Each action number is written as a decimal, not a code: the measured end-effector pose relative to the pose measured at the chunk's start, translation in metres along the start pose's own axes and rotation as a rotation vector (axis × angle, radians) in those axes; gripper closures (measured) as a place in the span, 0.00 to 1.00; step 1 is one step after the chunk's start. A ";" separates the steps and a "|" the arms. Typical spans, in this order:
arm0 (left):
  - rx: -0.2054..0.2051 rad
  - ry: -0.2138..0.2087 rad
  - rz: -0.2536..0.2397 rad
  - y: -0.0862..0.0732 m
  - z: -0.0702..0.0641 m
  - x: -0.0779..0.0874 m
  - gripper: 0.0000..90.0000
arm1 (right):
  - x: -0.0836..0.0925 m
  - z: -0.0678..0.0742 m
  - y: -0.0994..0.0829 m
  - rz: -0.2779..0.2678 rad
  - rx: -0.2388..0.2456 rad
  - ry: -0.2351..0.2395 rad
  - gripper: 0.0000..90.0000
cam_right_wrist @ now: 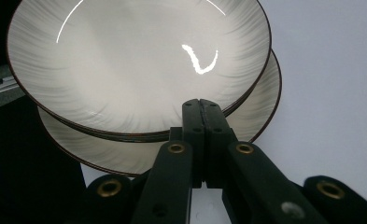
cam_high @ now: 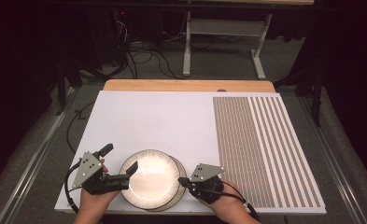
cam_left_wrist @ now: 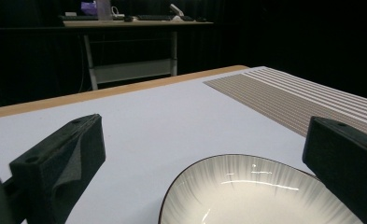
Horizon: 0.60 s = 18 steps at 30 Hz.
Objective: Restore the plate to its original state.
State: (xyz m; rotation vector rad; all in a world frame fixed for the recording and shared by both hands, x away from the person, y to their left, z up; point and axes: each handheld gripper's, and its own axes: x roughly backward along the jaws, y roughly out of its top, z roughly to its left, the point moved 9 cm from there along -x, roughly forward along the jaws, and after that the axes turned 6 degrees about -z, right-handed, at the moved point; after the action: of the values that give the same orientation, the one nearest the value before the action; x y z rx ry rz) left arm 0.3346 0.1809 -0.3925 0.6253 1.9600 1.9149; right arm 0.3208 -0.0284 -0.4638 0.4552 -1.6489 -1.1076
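- High view: two stacked plates were seen near the front edge of the white table (cam_high: 148, 112), the upper plate (cam_high: 149, 179) shifted slightly off the lower plate (cam_high: 182, 185), whose rim showed as a crescent on the right. Separating the stack was judged barely begun: neither plate had been moved clear, and the striped mat (cam_high: 260, 149), well to the right of the plates, bore nothing.
- High view: the left gripper (cam_high: 120, 168) was held at the left rim of the upper plate, one jaw lying over that rim and the other well out to the left, so the jaws stood wide apart. The right gripper (cam_high: 182, 182) was placed at the right side of the stack, its tip at the plates' edge.
- Left gripper view: the two black jaws were seen far apart, nothing clamped between them; the upper plate (cam_left_wrist: 260, 196) lay low between them, its rim close to the right jaw. Contact could not be told.
- Right gripper view: the jaws of the right gripper (cam_right_wrist: 202, 103) were pressed together with no gap, their tip set at the near rim of the upper plate (cam_right_wrist: 139, 60), just above the lower plate (cam_right_wrist: 256, 107). No plate was gripped; whether the tip was wedged between the two rims could not be told. Lifting and carrying a plate away was judged still to be done.
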 end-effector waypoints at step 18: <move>0.000 -0.005 0.004 -0.001 0.000 -0.001 0.00 | 0.012 -0.009 -0.002 -0.012 -0.021 -0.027 1.00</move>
State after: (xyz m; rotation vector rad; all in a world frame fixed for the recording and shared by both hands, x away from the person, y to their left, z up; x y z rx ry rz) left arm 0.3351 0.1803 -0.3938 0.6342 1.9572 1.9142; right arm 0.3242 -0.0425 -0.4591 0.4391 -1.6586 -1.1435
